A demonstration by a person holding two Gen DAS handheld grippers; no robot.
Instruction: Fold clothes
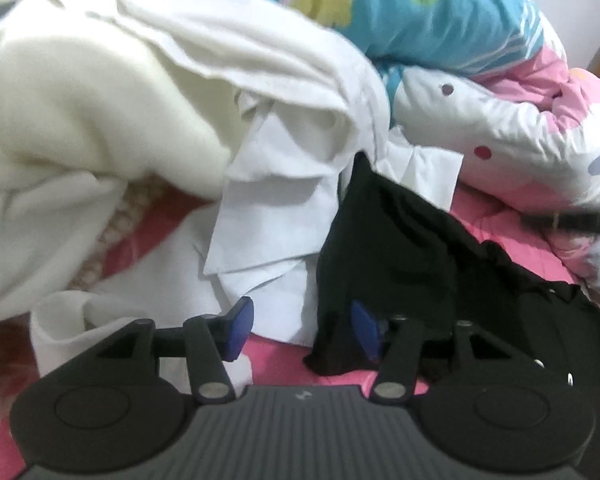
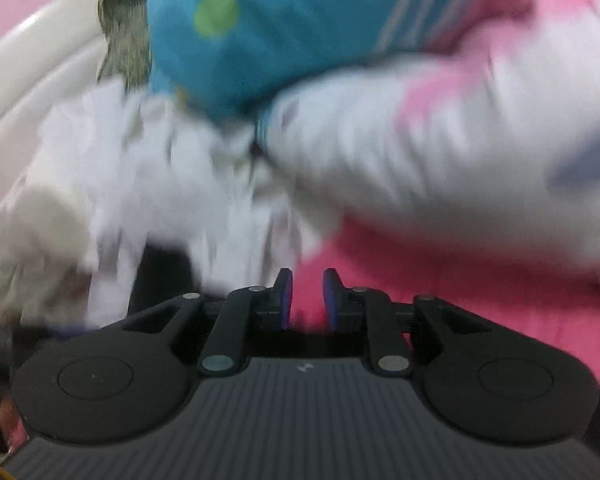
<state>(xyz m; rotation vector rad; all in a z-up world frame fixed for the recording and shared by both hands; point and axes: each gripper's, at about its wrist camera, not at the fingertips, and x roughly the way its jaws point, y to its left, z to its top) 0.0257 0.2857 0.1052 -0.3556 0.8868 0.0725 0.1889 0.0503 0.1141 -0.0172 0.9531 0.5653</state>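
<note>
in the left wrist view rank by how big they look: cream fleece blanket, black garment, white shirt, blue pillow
1. cream fleece blanket, though it lies nearest the lens
2. black garment
3. white shirt and blue pillow: too close to rank, both partly hidden

A pink bed (image 1: 276, 350) carries white clothes (image 1: 268, 216), a black garment (image 1: 400, 240) and a patterned quilt (image 1: 500, 120).

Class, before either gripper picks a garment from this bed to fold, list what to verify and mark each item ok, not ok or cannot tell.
1. Left gripper open, nothing clamped: ok.
2. Right gripper empty, jaws slightly apart: ok.
3. Black garment lying free: not ok, its edge drapes over one left finger.
4. White shirt spread flat: not ok, crumpled.
5. Right wrist view sharp: not ok, blurred.
6. Clear pink bedsheet space for folding: cannot tell.
</note>
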